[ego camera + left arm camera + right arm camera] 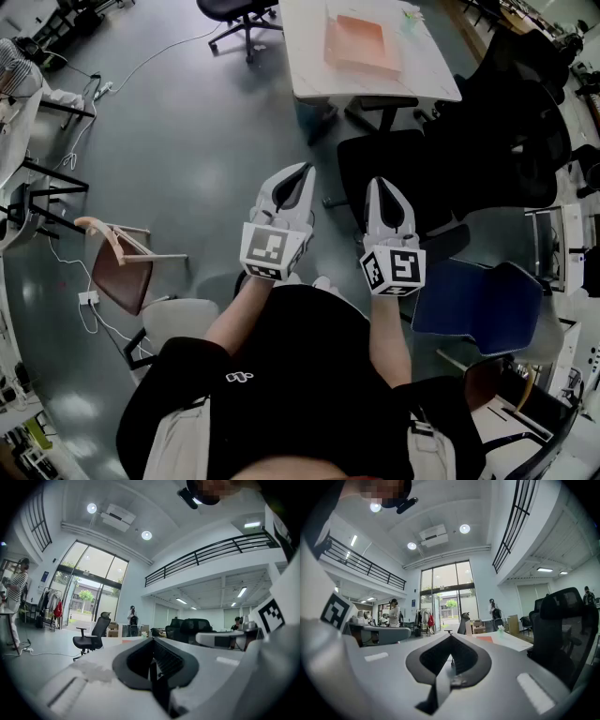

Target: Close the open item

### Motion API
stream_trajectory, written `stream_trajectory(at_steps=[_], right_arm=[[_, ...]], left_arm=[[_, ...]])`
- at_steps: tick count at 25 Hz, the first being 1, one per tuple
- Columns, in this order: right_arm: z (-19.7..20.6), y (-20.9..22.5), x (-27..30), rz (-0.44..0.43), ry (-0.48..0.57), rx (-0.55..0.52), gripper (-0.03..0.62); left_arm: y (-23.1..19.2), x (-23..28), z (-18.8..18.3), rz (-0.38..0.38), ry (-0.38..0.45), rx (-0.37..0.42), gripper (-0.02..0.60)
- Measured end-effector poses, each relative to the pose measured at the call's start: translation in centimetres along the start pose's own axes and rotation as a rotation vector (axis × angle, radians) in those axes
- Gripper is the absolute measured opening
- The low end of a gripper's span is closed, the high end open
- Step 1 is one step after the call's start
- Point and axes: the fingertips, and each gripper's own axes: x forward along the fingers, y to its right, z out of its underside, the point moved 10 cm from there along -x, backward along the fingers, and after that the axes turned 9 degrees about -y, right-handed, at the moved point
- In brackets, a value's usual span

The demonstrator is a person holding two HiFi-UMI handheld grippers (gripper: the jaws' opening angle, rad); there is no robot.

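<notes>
2 grippers, both clenched on nothing: left gripper (304,171) (151,639) and right gripper (451,636) (378,184) are held level side by side, grey shells, ribbed black pads tip to tip. 1 marker cube on each. Neither touches anything.

1 white table (441,80), rectangular and smooth, well ahead of both. 1 orange flat item (361,42) lies mid-table, clear of the near edge, rectangular and thin; can't tell how far it's open. 1 small clear cup (410,17) sits by the table's right edge.

Seats: 1 blue chair (487,309), 1 brown chair (122,277), 1 black castor chair (239,11).
</notes>
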Motion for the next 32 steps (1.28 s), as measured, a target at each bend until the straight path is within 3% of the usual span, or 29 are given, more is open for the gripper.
stream_trajectory(at_steps=[8, 22, 32], right_arm=[[0.2, -2.0, 0.8, 0.014, -0.023, 0.02, -0.002], [-0.2, -8.6, 3.3, -0.019, -0.041, -0.045, -0.002], [-0.7, -6.3, 6.2, 0.029, -0.048, -0.035, -0.002]], left_arm=[[-2.2, -1.9, 0.2, 0.009, -0.023, -0.017, -0.011], [-8.8, -5.6, 1.6, -0.004, 0.005, -0.095, -0.009], [-11.3, -3.5, 0.3, -0.01, 0.005, -0.055, -0.01]])
